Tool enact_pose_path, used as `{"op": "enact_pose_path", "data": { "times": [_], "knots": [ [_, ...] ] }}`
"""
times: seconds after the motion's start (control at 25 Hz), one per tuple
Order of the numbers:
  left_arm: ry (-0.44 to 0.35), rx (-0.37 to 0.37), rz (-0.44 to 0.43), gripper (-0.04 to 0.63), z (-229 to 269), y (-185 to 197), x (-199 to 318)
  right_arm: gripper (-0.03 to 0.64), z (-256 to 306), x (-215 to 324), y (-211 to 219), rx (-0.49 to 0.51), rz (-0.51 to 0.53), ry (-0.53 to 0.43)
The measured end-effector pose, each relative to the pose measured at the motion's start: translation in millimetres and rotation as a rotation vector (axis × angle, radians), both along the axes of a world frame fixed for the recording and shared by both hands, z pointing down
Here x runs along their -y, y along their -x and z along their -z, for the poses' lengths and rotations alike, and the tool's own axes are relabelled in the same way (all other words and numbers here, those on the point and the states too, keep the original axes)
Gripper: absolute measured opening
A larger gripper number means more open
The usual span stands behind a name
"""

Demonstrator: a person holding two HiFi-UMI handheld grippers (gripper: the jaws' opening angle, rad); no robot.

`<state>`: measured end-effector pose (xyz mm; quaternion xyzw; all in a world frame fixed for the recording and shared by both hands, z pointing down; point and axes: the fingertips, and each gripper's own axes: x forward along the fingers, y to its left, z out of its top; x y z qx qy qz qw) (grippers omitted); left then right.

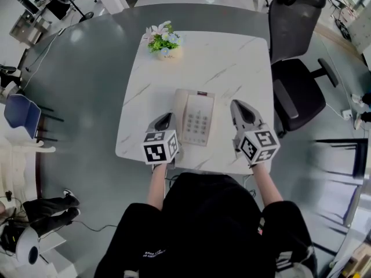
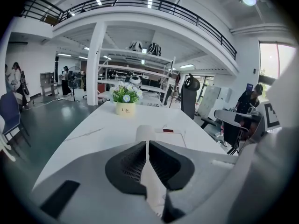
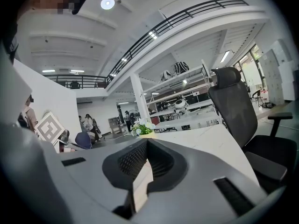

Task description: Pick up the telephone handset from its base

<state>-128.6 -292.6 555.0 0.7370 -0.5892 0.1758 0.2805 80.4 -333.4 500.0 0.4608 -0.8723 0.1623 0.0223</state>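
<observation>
A beige telephone (image 1: 197,119) lies in the middle of a white marble table (image 1: 237,57), its handset (image 1: 181,113) resting along the base's left side. My left gripper (image 1: 168,116) hovers just left of the handset with its jaws shut and empty. In the left gripper view the handset (image 2: 145,133) and the base (image 2: 178,139) lie straight past the shut tips (image 2: 147,143). My right gripper (image 1: 236,104) is to the right of the phone, apart from it, also shut and holding nothing (image 3: 145,143); the phone is not seen in the right gripper view.
A small pot of flowers (image 1: 164,42) stands at the table's far edge (image 2: 124,99). A dark office chair (image 1: 295,68) is beside the table on the right (image 3: 233,106). A blue chair (image 1: 22,113) stands off to the left. The person's torso is against the near edge.
</observation>
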Motion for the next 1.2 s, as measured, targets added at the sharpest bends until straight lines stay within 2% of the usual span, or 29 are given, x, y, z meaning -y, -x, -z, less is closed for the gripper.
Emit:
{"op": "enact_pose_path", "data": {
  "times": [0.28,0.44,0.52,0.84,1.08,1.2],
  "knots": [
    [0.094,0.017,-0.027,0.117,-22.0,-2.6,13.9,-0.01,-16.9,4.2,-1.0,0.023,-0.04,0.063],
    [0.146,0.003,-0.064,0.231,-37.7,-11.8,22.6,-0.011,-28.1,5.4,-2.2,0.034,-0.059,0.091],
    [0.17,-0.002,-0.082,0.265,-44.7,-15.4,26.6,-0.01,-32.6,4.8,-1.5,0.041,-0.064,0.104],
    [0.241,0.001,-0.124,0.275,-66.9,-23.7,37.6,-0.011,-46.9,6.8,-0.5,0.057,-0.076,0.131],
    [0.262,0.067,-0.125,0.269,-73.4,-21.8,39.5,-0.011,-51.2,8.7,3.6,0.055,-0.077,0.143],
    [0.262,0.099,-0.117,0.235,-74.4,-19.3,39.1,-0.011,-53.8,7.6,6.2,0.057,-0.073,0.143]
  ]
}}
